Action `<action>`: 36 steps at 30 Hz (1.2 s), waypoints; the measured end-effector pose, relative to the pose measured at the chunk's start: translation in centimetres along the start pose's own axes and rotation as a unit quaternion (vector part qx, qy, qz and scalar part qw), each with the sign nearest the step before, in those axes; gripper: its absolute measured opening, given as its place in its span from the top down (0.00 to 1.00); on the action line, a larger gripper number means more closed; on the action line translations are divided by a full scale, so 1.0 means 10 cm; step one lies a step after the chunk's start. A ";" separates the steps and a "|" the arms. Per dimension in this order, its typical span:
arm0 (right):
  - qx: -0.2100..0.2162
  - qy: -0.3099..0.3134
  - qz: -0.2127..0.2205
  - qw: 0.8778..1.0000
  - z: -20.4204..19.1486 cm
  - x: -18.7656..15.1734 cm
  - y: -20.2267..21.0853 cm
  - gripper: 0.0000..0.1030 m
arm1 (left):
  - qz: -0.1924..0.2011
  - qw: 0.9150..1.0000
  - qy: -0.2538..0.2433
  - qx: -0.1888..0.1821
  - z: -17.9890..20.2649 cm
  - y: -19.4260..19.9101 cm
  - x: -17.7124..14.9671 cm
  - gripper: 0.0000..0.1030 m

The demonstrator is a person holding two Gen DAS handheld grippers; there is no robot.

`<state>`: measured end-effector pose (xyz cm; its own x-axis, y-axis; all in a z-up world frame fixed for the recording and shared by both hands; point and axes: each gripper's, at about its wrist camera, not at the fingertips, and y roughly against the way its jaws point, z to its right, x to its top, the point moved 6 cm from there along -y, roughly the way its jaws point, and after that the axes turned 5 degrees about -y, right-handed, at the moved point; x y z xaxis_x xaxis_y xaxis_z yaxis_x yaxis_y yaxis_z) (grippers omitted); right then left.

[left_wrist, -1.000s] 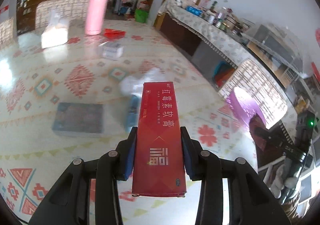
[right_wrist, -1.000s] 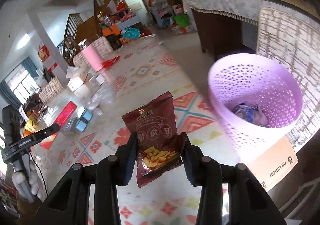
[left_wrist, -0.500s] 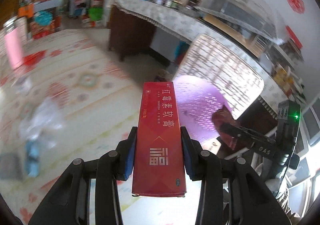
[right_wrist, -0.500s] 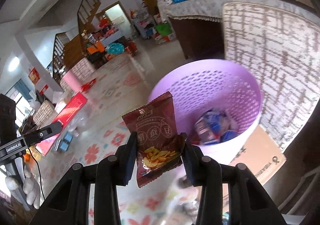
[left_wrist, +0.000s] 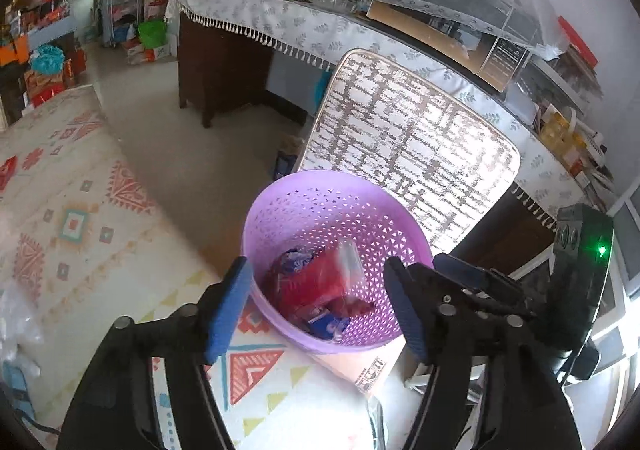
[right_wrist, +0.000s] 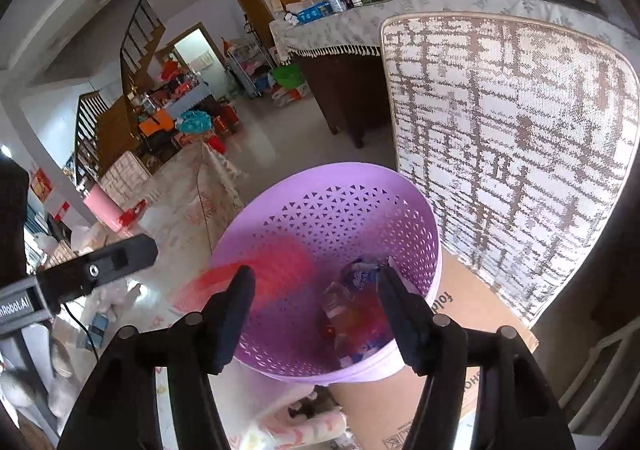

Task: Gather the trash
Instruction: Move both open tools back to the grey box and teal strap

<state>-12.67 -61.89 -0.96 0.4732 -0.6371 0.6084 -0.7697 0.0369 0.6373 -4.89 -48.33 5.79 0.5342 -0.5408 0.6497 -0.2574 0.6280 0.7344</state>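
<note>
Patterned floor mat (left_wrist: 80,226) and pale tiles fill the room, with a cloth-covered counter (left_wrist: 320,30) along the wall and a woven panel (left_wrist: 408,138) leaning behind the purple basket (left_wrist: 276,210).

Both tools hang over the basket mouth, pointing down into it. My left gripper (left_wrist: 320,302) has just been opening; its blue pads (left_wrist: 228,306) stand apart with nothing between them. My right gripper (right_wrist: 314,314) has likewise just been opening, jaws spread and empty.

In the left view the red box (left_wrist: 312,286) lies tilted inside the basket, on top of a blue-and-white wrapper (left_wrist: 324,324) and other scraps. In the right view a red smear (right_wrist: 276,262) blurs across the inner wall of the basket; I take it for the box dropping in, though the blur is too soft to be sure. The dark red snack bag (right_wrist: 352,318) appears to sit low among the trash, partly hidden by my right finger.

Judged progress: this pair of drops looks complete, as both loads are inside the rim. Work remains, I think: crumpled clear plastic (left_wrist: 16,326) and a small blue item (left_wrist: 16,382) lie on the mat at the left edge, well apart from the basket. Next I would expect to go back for those.
</note>
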 end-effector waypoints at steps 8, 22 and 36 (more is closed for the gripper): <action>0.028 0.015 -0.002 0.999 -0.23 -0.22 0.11 0.22 | 0.019 0.999 0.015 0.033 -0.13 0.50 -0.32 0.24; 0.003 0.040 0.012 0.999 -0.37 -0.66 0.53 0.21 | 0.053 0.994 0.018 0.091 -0.54 1.44 -0.85 0.23; -0.118 0.032 0.065 0.990 0.34 -0.73 1.45 0.17 | 0.040 0.982 0.093 0.161 -1.61 2.08 -1.52 0.23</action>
<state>-28.77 -59.36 2.27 0.4083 -0.5660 0.7162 -0.7081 0.2987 0.6398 -5.43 -18.06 8.07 0.6321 -0.3656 0.6832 -0.5302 0.4389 0.7254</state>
